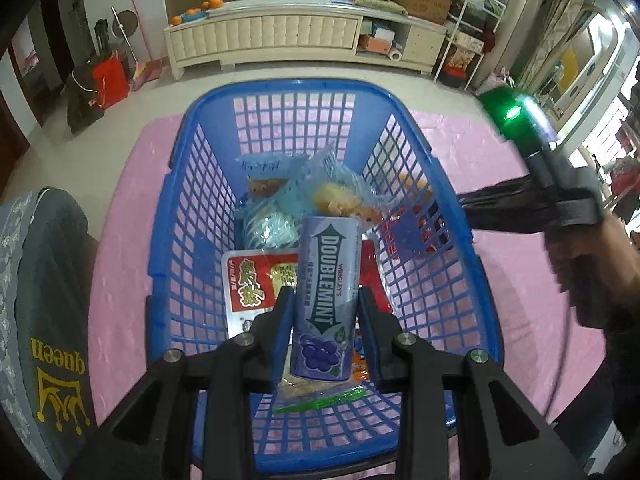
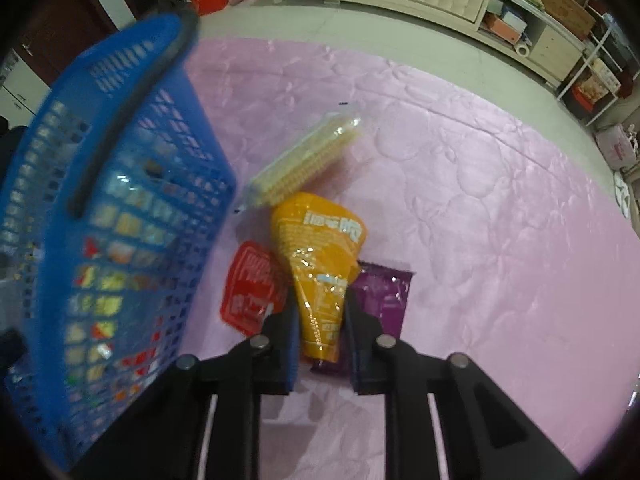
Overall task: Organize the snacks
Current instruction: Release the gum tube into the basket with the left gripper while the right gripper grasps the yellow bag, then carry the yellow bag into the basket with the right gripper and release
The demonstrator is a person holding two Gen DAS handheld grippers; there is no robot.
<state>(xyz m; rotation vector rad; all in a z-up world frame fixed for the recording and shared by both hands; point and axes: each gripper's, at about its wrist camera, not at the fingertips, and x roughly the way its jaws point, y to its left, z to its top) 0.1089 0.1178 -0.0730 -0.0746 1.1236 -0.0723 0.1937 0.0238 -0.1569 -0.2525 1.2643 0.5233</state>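
1. One blue lattice basket (image 1: 192, 208) stands on a pink quilted cover (image 1: 500, 280); the right wrist view shows the same basket (image 2: 132, 184) at the left, blurred, with one dark handle (image 2: 132, 100) lying across its side.
2. Left gripper (image 1: 325, 320): fingers pinch one purple tube of gum (image 1: 326, 296), held upright over the basket's inside. Label reads "WRIGLEY'S DOUBLEMINT", with a picture of dark berries at the near end.
3. Inside the basket, below the tube: one red-and-white packet (image 1: 250, 284) with large yellow characters, not legible; one clear bag with green print (image 1: 320, 396) at the near end; a heap of pale blue and clear wrappers (image 1: 288, 196) at the far end, count uncertain.
4. Right gripper (image 2: 320, 336): fingers press on the narrow end of one orange pouch (image 2: 316, 264) lying on the cover just beside the basket. Blue band with white characters on it, not readable.
5. Three more snacks lie outside the basket: one red sachet (image 2: 248, 292) touching the pouch's left side, one purple sachet (image 2: 384, 300) partly under its right side, one clear pack of pale crackers (image 2: 304, 160) just beyond it.
6. Left edge of the left wrist view: a grey garment (image 1: 44, 320) printed "queen" with a yellow crown.
7. A hand (image 1: 588, 264) holds the other gripper at the right of the left wrist view.
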